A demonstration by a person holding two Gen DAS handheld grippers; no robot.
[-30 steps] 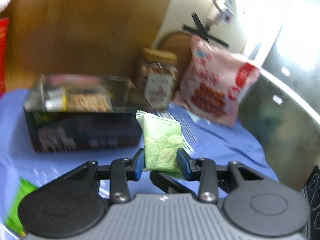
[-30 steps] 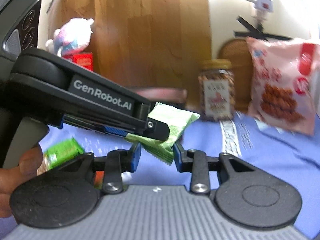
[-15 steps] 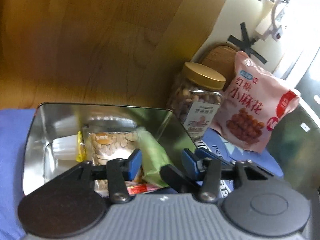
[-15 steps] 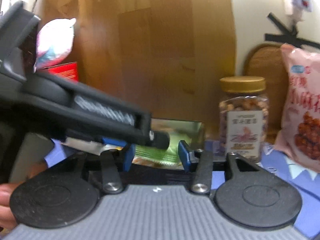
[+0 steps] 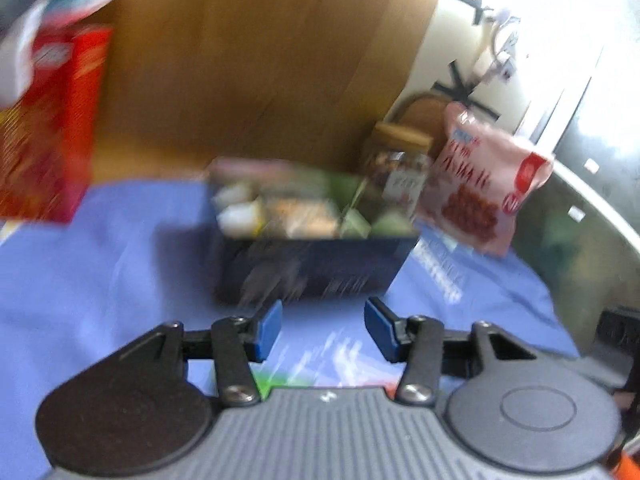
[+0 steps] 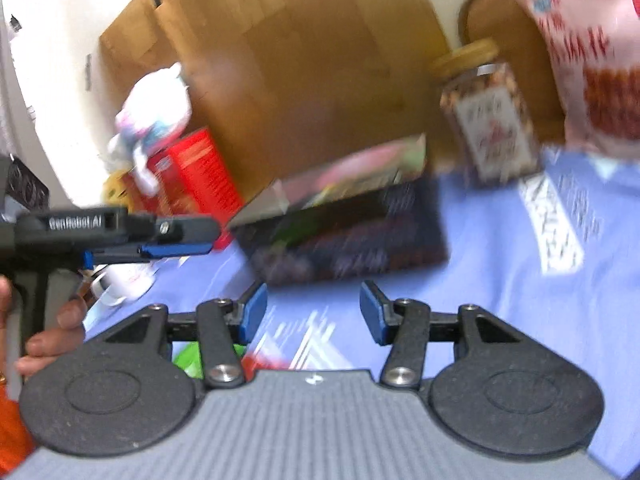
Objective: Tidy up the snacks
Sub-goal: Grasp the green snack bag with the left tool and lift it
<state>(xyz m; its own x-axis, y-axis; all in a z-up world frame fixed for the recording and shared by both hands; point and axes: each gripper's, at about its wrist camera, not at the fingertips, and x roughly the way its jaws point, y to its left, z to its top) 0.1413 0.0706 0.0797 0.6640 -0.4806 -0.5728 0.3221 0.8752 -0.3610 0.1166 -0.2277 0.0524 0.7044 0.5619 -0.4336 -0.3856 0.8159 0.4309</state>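
Blue-clothed surface (image 5: pixel 100 264) spread across both views, heavily motion-blurred. At centre, dark open tin (image 5: pixel 316 268) resting on the cloth, already holding several small snack packets (image 5: pixel 296 216) in cream, tan and green, loosely packed side by side. Behind and right of the tin, large pink snack bag (image 5: pixel 484 184) leaning upright: probably light, crinkly and slippery, contents likely brittle, so best pinched at the flat top seal rather than squeezed across the middle. Between bag and tin, clear nut jar (image 6: pixel 488 124) with tan lid: rigid, likely heaviest item, smooth-sided, best gripped across the body below the lid. At far left, red carton (image 5: pixel 56 128) standing upright, stiff, graspable by its narrow edges. Left claw (image 5: pixel 322 330) released, blue pads apart, empty, just short of the tin's near wall. Right claw (image 6: pixel 310 312) likewise spread and empty, near the tin. Below the right claw, small green packet (image 6: pixel 192 358) lying on the cloth: thin, soft, light, best taken by an edge.
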